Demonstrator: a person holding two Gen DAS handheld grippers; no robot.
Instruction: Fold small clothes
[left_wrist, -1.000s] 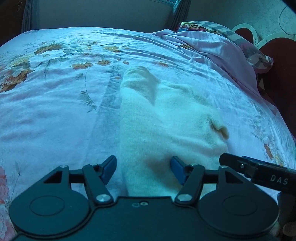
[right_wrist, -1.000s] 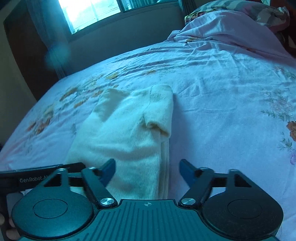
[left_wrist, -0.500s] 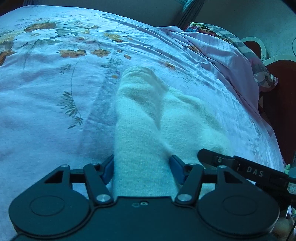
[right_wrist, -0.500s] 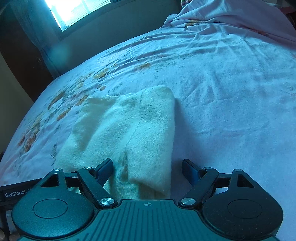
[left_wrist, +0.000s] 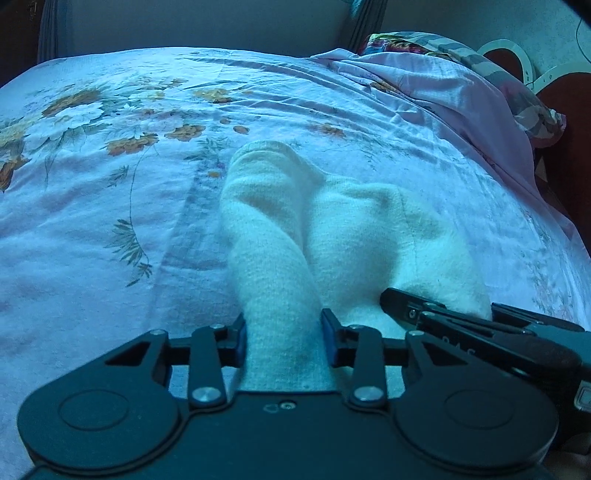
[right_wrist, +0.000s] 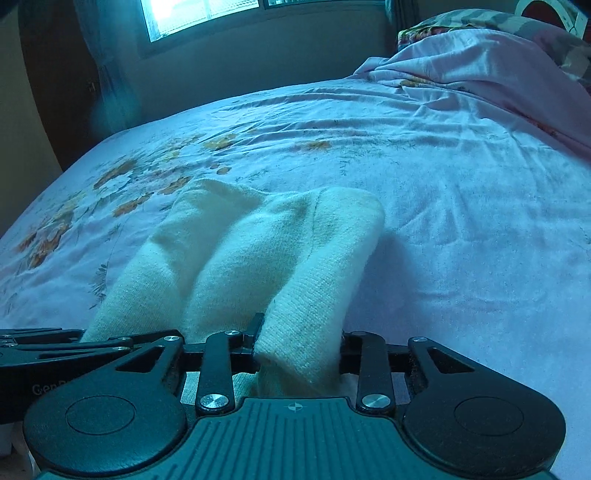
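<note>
Cream knit garment lying bunched in soft ridges at frame centre on the floral bedsheet, left gripper and right gripper jaws each pinching its near edge.

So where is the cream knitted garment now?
The cream knitted garment lies on the floral bedsheet, centre in both wrist views; the left gripper pinches its near left fold, the right gripper its near right fold.

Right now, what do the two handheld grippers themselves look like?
Both are matte black, with two round discs and silver-riveted linkage bars. The left gripper has blue finger pads and a smooth body. The right gripper has a ribbed grey-green body with a small crosshair mark; white lettering shows on its side.
</note>
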